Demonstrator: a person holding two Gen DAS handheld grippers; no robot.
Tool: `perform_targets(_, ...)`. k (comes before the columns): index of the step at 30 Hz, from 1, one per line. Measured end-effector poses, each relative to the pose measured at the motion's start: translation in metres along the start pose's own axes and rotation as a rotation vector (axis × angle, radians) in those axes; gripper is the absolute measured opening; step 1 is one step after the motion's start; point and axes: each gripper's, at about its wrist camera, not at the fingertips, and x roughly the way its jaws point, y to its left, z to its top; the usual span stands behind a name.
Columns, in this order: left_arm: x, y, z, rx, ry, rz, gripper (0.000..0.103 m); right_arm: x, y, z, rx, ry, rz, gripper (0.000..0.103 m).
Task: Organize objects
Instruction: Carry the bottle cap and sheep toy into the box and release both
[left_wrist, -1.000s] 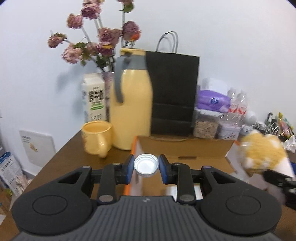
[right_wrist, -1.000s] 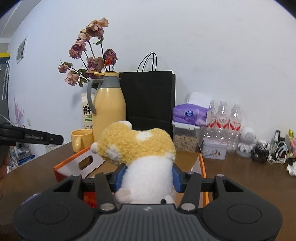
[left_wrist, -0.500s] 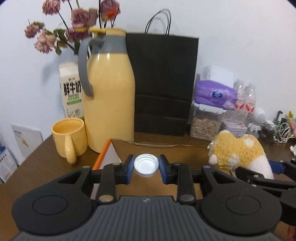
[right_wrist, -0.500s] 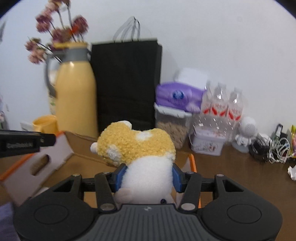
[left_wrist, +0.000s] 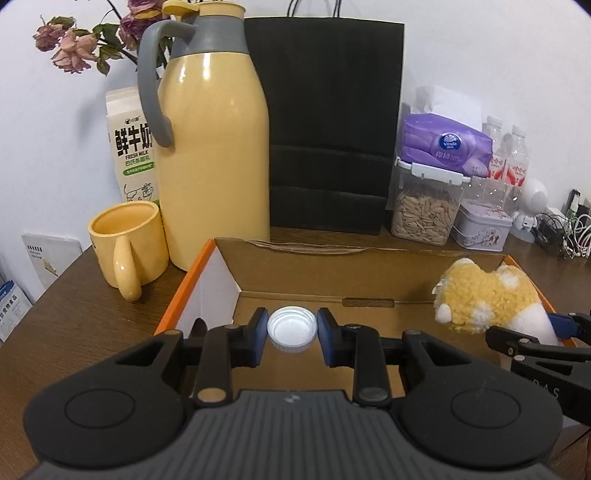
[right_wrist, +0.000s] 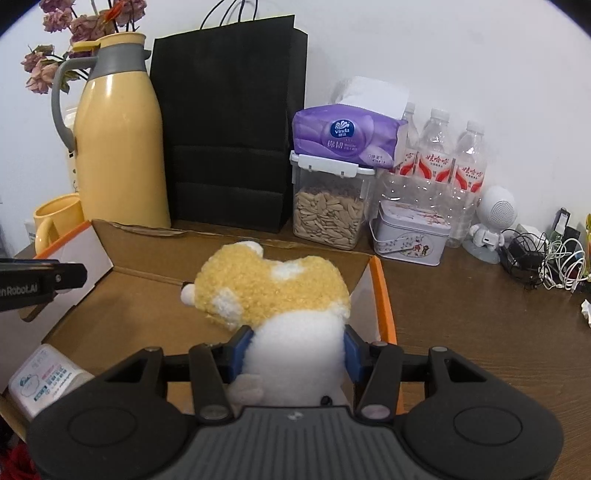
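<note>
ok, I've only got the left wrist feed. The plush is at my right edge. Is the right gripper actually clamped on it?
Observer: Yes. In the right wrist view, the right gripper is shut on the plush toy, with the blue pads pressed into both sides of its white lower body.
Operator: Anything in the box I can't see?
Observer: A small white packet with a printed label sits at the near left corner of the cardboard box, apparently inside it.
Operator: How many water bottles at the back? I count two.
Observer: Three water bottles stand in a row behind the tin.
</note>
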Motion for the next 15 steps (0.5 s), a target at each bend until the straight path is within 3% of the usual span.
perform_targets(3,-0.002,-0.003,-0.002,0.011,-0.006,0.012,0.032,-0.003,-0.002,0.000,0.015,-0.005,0.004,0.053)
perform_targets(5,-0.003,-0.003,-0.001,0.013,-0.011,0.020,0.047,-0.005,-0.003,0.001,0.020,-0.013,0.000,0.058)
perform_targets(7,-0.006,-0.003,-0.001,0.009,-0.030,0.030,0.075,-0.008,-0.003,0.001,0.021,-0.018,0.002,0.085)
perform_targets(11,-0.013,-0.004,-0.001,0.020,-0.069,0.049,0.093,-0.013,-0.002,0.001,0.016,-0.027,0.019,0.093)
perform_targets(12,-0.013,-0.005,-0.001,0.020,-0.069,0.050,0.103,-0.014,-0.002,0.001,0.017,-0.028,0.021,0.098)
perform_targets(15,-0.015,-0.005,-0.001,0.017,-0.077,0.048,0.103,-0.014,0.000,0.001,0.017,-0.027,0.022,0.103)
